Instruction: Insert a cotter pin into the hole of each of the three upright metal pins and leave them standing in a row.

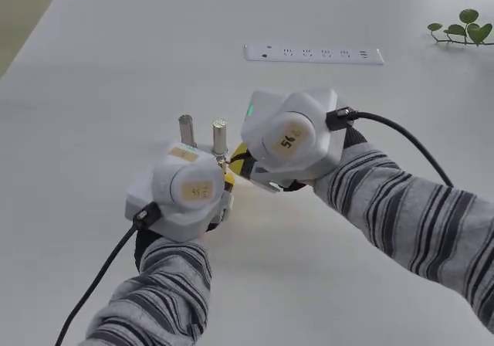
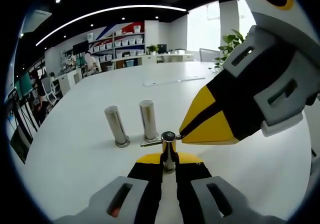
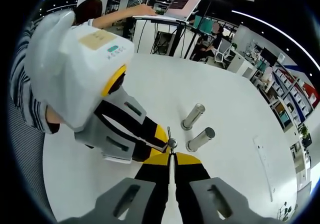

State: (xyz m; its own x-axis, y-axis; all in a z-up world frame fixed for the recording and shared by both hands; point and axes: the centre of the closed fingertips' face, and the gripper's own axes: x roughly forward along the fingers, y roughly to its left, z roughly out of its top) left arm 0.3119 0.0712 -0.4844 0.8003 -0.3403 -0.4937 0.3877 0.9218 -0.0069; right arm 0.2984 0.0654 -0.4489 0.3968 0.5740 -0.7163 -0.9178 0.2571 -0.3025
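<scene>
My left gripper is shut on an upright metal pin, gripping it low on the shaft. A thin cotter pin runs through the hole near its top and sticks out to the left. My right gripper is shut on the cotter pin, and its yellow tips touch the held pin's head. Two other metal pins stand upright side by side just beyond. In the head view the left gripper and right gripper meet in front of those two pins.
A white power strip lies at the far side of the white table. A green plant sits at the far right corner. Cables trail from both grippers toward me. A person works at a laptop beyond the table.
</scene>
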